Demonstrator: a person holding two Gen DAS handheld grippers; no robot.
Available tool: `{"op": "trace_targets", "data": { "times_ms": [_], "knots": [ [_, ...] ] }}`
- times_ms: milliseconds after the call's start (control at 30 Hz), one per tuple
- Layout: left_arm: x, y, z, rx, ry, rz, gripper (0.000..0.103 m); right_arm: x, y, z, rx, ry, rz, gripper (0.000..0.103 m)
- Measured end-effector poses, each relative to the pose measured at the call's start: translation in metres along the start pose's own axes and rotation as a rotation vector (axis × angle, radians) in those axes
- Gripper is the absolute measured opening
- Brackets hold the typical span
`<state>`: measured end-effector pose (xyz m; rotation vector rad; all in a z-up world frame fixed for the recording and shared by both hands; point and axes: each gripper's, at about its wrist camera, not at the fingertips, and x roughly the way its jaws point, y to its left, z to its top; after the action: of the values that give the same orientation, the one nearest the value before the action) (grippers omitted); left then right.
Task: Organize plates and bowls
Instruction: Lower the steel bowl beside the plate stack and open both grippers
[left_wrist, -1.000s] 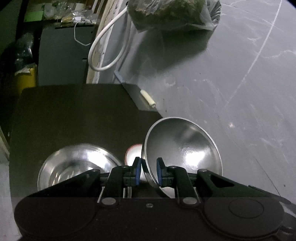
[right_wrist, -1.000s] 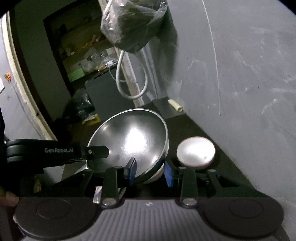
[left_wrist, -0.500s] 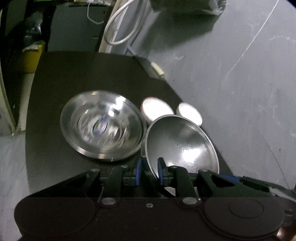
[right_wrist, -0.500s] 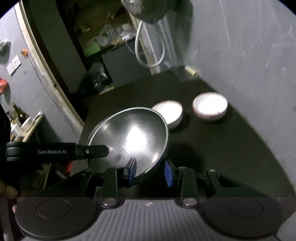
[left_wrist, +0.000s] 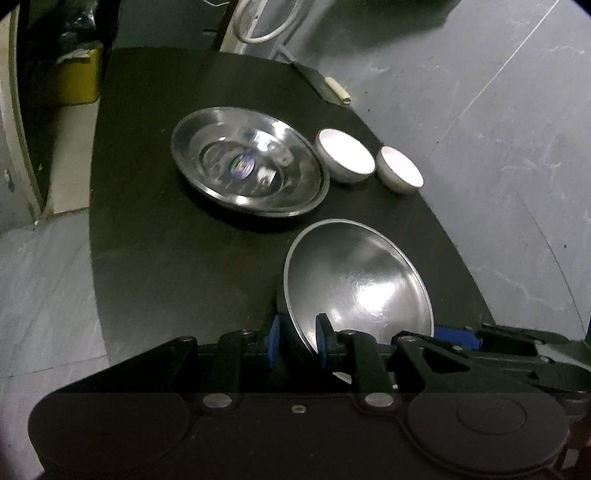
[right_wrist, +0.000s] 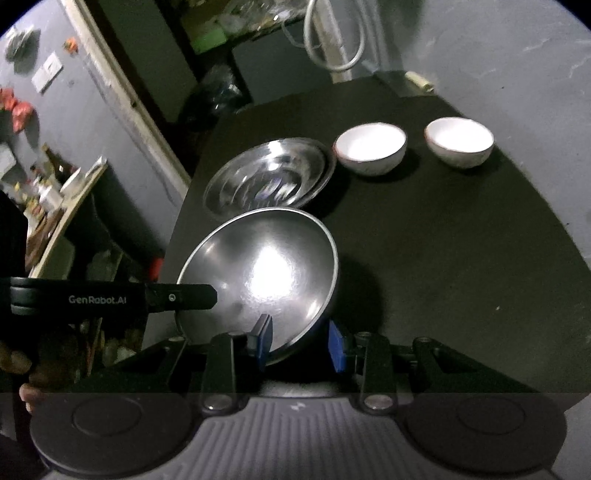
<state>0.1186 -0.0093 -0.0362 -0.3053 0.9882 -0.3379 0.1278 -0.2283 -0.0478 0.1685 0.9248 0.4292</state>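
A steel bowl (left_wrist: 362, 288) (right_wrist: 266, 273) is held tilted above the dark table by both grippers. My left gripper (left_wrist: 297, 341) is shut on its left rim. My right gripper (right_wrist: 301, 341) is shut on its near rim, and its blue pad also shows in the left wrist view (left_wrist: 456, 338). A wide steel plate (left_wrist: 249, 171) (right_wrist: 269, 181) with smaller dishes nested inside lies farther back on the table. Two small white bowls stand to its right: one (left_wrist: 345, 155) (right_wrist: 371, 147) next to the plate, the other (left_wrist: 400, 173) (right_wrist: 460, 140) nearer the wall.
The black table (left_wrist: 159, 258) (right_wrist: 461, 258) runs along a grey wall (left_wrist: 517, 129) on the right. A small cream cylinder (left_wrist: 338, 88) lies at the far table corner. A white hose (right_wrist: 332, 44) hangs behind. A cluttered doorway and shelf are at left.
Both grippers have drawn back and up with the steel bowl. The plate stack and both white bowls now show fully, farther away on the table.
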Motion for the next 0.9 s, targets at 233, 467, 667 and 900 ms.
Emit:
{"op": "trace_targets", "data": {
  "times_ms": [233, 467, 667, 900],
  "knots": [
    [-0.004, 0.01, -0.007, -0.021, 0.023, 0.027, 0.022, 0.006, 0.011, -0.003, -0.032, 0.041, 0.017, 0.037],
    [-0.003, 0.016, -0.012, -0.049, 0.032, 0.034, 0.022, 0.011, 0.014, -0.004, -0.043, 0.065, 0.014, 0.037],
    [-0.002, 0.018, -0.013, -0.056, 0.028, 0.034, 0.025, 0.011, 0.014, -0.003, -0.04, 0.064, 0.016, 0.039],
    [-0.016, 0.029, -0.012, -0.081, -0.008, 0.106, 0.057, 0.005, 0.005, -0.004, 0.001, 0.026, -0.004, 0.053]
  ]
}}
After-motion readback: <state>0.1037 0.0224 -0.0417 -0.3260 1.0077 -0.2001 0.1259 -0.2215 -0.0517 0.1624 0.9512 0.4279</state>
